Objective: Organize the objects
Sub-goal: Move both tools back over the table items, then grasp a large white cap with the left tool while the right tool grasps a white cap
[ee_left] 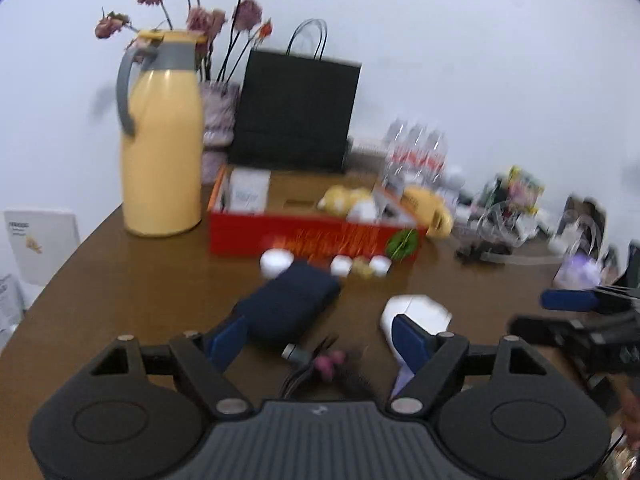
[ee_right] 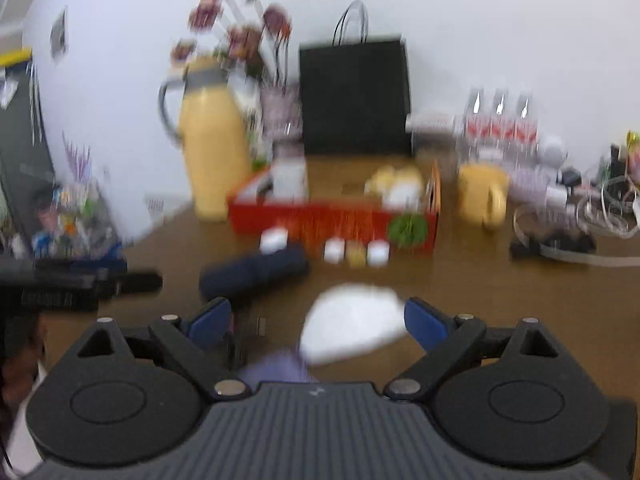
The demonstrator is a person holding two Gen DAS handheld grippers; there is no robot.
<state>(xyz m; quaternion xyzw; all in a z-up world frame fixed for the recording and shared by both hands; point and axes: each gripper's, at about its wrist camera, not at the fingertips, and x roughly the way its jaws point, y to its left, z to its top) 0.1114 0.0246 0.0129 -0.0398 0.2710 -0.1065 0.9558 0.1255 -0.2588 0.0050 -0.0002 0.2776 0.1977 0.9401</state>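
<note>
A white, rounded plastic hair dryer [ee_right: 352,326] lies near on the brown wooden table [ee_left: 140,280], a dark navy pouch [ee_left: 288,308] just left. Beyond stand small jars [ee_left: 362,266], a red box [ee_left: 316,236], yellow jug [ee_left: 160,140], black bag [ee_left: 296,112]. Both the left gripper [ee_left: 320,336] and right gripper [ee_right: 318,320] gape, empty.

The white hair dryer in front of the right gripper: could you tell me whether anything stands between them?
Nothing visible does. The right gripper is open, and the white hair dryer lies on the table directly ahead, roughly between its blue fingertips. The dark blue pouch lies off to the left, clear of that path.
</note>
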